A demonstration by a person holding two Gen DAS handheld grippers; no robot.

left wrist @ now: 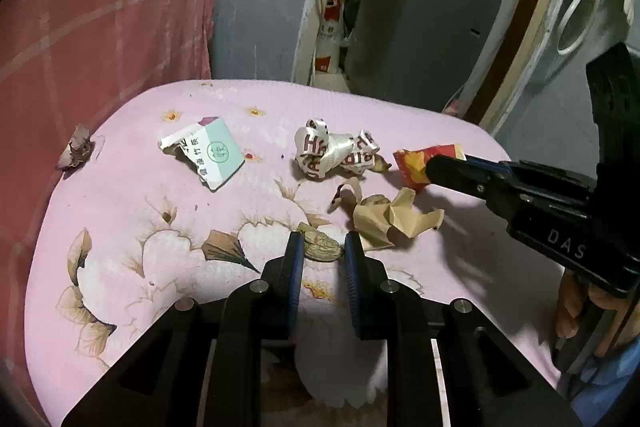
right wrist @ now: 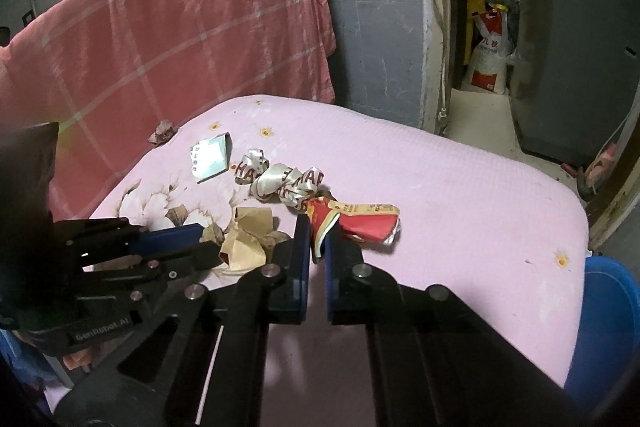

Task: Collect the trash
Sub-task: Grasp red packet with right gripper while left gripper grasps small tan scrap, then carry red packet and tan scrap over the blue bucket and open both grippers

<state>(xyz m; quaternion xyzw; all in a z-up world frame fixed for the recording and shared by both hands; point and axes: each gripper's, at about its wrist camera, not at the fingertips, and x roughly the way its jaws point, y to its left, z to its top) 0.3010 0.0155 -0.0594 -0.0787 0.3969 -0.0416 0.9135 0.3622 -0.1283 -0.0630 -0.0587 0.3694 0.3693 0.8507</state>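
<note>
Trash lies on a pink flowered cushion (left wrist: 128, 211). My left gripper (left wrist: 320, 241) has its jaws around a brown nut shell (left wrist: 320, 247), touching both pads. My right gripper (right wrist: 318, 227) is shut on a red and yellow wrapper (right wrist: 364, 223), also in the left wrist view (left wrist: 416, 163). A crumpled white ribbon with red letters (left wrist: 336, 155) lies mid-cushion. Crumpled brown paper (left wrist: 388, 215) lies between the grippers. A torn white-and-green carton (left wrist: 212, 151) lies to the left. A small dried scrap (left wrist: 76, 147) sits at the cushion's left edge.
A pink checked cloth (right wrist: 180, 27) hangs behind the cushion. A blue bin (right wrist: 604, 331) stands at the cushion's right side. A grey appliance (right wrist: 576, 67) and a sack (right wrist: 490, 59) stand in the doorway beyond.
</note>
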